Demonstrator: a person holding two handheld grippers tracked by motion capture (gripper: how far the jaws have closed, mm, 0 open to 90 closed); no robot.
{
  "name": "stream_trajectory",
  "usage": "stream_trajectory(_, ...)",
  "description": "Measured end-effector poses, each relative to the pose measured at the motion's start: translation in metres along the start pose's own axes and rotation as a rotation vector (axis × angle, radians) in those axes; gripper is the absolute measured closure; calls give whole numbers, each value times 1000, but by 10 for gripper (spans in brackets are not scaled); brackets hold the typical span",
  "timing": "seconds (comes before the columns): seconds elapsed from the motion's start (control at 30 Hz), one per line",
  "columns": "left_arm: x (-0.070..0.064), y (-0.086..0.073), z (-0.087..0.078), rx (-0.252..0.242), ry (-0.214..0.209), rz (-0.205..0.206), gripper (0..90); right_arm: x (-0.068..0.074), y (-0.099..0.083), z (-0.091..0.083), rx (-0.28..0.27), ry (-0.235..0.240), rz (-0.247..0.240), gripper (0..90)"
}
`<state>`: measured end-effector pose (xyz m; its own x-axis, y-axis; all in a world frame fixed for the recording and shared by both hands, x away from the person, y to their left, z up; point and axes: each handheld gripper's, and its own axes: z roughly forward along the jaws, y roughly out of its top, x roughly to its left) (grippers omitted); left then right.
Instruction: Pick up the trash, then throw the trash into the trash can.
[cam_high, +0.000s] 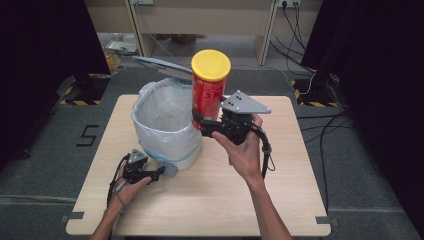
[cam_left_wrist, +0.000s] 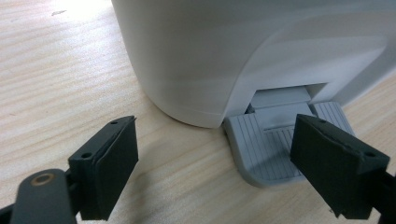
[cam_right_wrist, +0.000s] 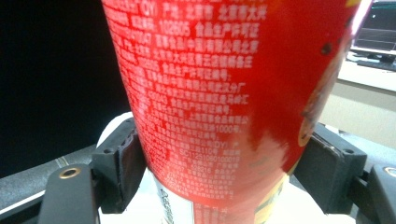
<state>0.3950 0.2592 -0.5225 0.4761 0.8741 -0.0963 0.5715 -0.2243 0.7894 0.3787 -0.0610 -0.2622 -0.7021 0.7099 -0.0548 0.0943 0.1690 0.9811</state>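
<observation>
A red chip can (cam_high: 209, 95) with a yellow lid (cam_high: 211, 65) hangs upright over the right rim of a white pedal bin (cam_high: 150, 135). My right gripper (cam_high: 201, 124) is shut on the can's lower part. In the right gripper view the can (cam_right_wrist: 224, 93) sits between both pads of the gripper (cam_right_wrist: 224, 175). My left gripper (cam_high: 161, 173) is low on the table at the bin's front, open, at the grey pedal (cam_high: 170, 169). In the left gripper view the gripper (cam_left_wrist: 219, 163) faces the bin (cam_left_wrist: 201, 56), and one jaw overlaps the pedal (cam_left_wrist: 266, 144).
The bin is lined with a white plastic bag (cam_high: 165, 117), and its grey lid (cam_high: 162, 66) stands raised behind it. Bare wooden table (cam_high: 210, 200) lies in front and to the right. Cables (cam_high: 325, 125) and dark curtains surround the table on the floor.
</observation>
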Motion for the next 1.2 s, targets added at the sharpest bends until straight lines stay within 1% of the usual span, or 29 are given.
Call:
stream_trajectory(0.27,0,0,0,-1,0,1,144,6,12,9,-9,18,-6,243)
stream_trajectory(0.4,1,0,0,1,-1,2,143,11,16,17,2,31,-18,243)
stream_trajectory(0.43,1,0,0,1,-1,2,144,11,16,17,2,31,-18,243)
stream_trajectory(0.47,1,0,0,1,-1,2,143,14,17,22,6,36,-20,243)
stream_trajectory(0.7,0,0,0,1,0,3,144,18,18,38,17,52,-19,243)
stream_trajectory(0.8,0,0,0,0,1,3,143,20,18,45,30,54,-14,243)
stream_trajectory(0.87,0,0,0,-1,2,5,144,21,19,48,35,52,-20,243)
stream_trajectory(0.93,0,0,0,-2,4,5,144,22,20,50,35,51,-22,243)
stream_trajectory(1.07,0,0,0,-2,5,5,144,25,22,60,41,50,-23,242)
stream_trajectory(1.2,0,0,0,-1,2,4,144,26,21,69,48,50,-17,243)
